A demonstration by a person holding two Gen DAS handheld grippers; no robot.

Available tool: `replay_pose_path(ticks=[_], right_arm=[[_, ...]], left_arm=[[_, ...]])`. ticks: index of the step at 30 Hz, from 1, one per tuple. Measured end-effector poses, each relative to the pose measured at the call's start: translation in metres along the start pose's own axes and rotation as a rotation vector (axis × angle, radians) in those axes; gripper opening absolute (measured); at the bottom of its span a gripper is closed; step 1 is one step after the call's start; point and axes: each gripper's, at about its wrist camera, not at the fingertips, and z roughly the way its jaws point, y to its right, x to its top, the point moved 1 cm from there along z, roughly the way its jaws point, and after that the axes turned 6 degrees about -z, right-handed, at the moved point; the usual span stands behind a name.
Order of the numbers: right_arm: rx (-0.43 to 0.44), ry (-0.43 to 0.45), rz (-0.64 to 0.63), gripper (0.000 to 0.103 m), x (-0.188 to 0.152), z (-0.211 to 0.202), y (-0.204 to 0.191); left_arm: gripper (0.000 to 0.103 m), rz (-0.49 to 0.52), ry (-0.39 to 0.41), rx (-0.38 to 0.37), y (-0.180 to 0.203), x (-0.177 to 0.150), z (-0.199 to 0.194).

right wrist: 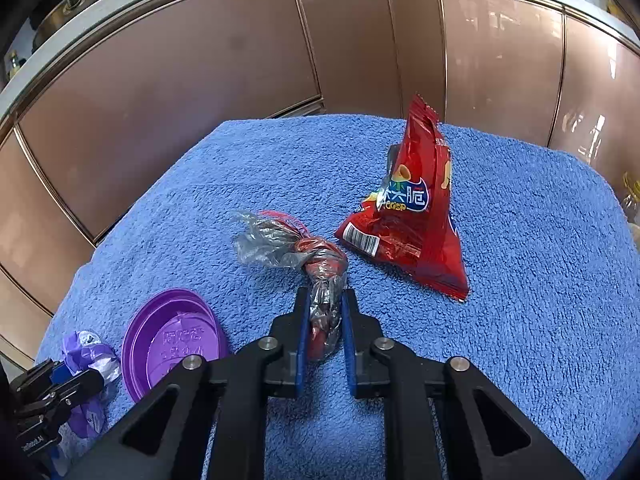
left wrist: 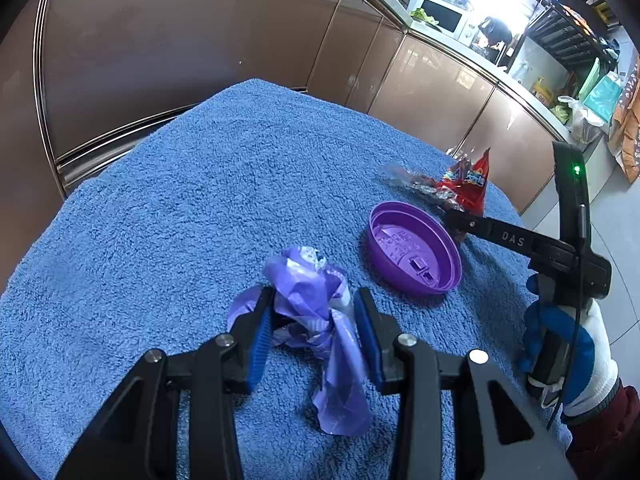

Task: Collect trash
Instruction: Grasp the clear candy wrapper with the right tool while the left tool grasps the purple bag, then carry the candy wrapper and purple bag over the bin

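Your left gripper (left wrist: 314,312), jaws approx. half open, clamps the purple wrapper (left wrist: 316,304) on the blue towel (left wrist: 200,200). Your right gripper (right wrist: 325,312), jaws nearly closed, pinches the twisted clear-red wrapper (right wrist: 316,268), btwn purple lid (right wrist: 172,340) and red crisp bag (right wrist: 416,216).

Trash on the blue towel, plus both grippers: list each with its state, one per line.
purple wrapper: crumpled, pinched in the left gripper
clear-and-red wrapper: twisted, clamped by the right gripper
purple lid: lying hollow side up, untouched
red chip bag: crumpled, standing on its edge, free
blue towel: spread flat
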Motion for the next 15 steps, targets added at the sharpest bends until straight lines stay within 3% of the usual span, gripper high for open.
replay_pose_path(ticks=[4,15], right_arm=[[0.000,0.011,-0.004,0.013,-0.001,-0.002,-0.006],[-0.040,0.065,-0.031,0.013,-0.029,-0.071,-0.005]], left_arm=[[0.037,-0.001,0.001,0.001,0.000,0.000,0.000],[0.035,-0.008,0.014,0.005,-0.001,-0.005,-0.005]])
